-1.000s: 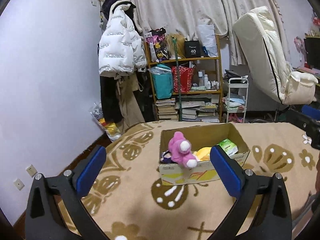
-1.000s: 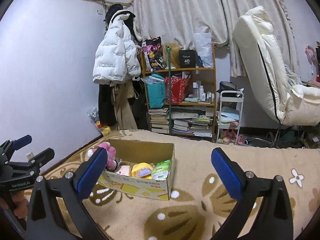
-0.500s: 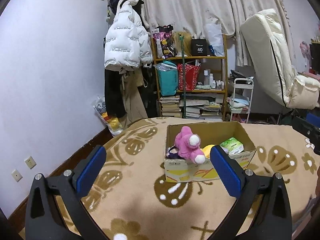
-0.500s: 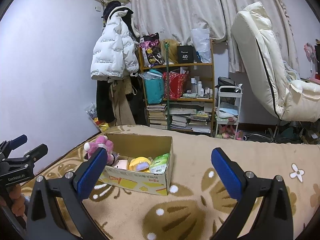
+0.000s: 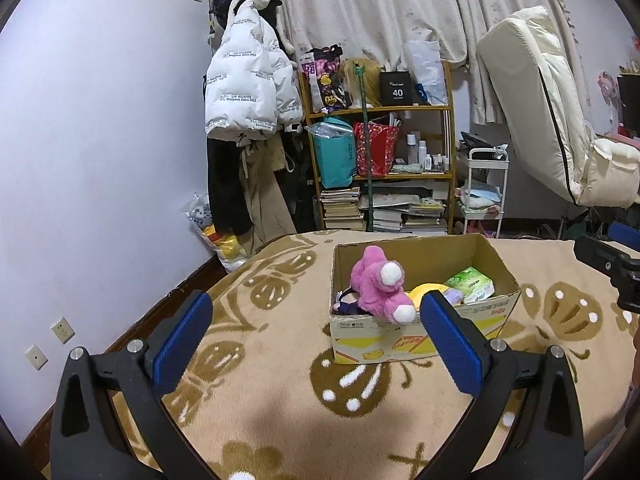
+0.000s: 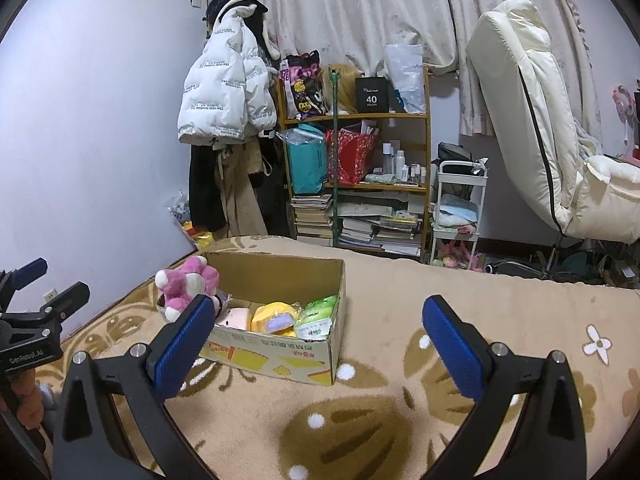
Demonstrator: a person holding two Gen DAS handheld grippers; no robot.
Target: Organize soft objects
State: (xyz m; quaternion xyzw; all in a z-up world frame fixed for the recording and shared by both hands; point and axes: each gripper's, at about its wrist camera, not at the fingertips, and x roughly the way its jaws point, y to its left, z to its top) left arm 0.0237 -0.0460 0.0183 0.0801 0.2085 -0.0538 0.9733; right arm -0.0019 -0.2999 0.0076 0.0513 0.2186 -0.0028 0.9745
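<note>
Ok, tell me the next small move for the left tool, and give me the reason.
Probably ease the left tool forward and down toward the pink plush. Its jaws stand wide open and hold nothing. The plush sits highest in the cardboard box, leaning over the near wall, so it looks the easiest soft thing to grip. The right tool is open too, and farther off.

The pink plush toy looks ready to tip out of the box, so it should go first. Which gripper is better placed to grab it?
Probably left. The pink plush toy sits almost straight ahead of the open left gripper; for the right gripper it lies off to the left, at the cardboard box's far end.
</note>
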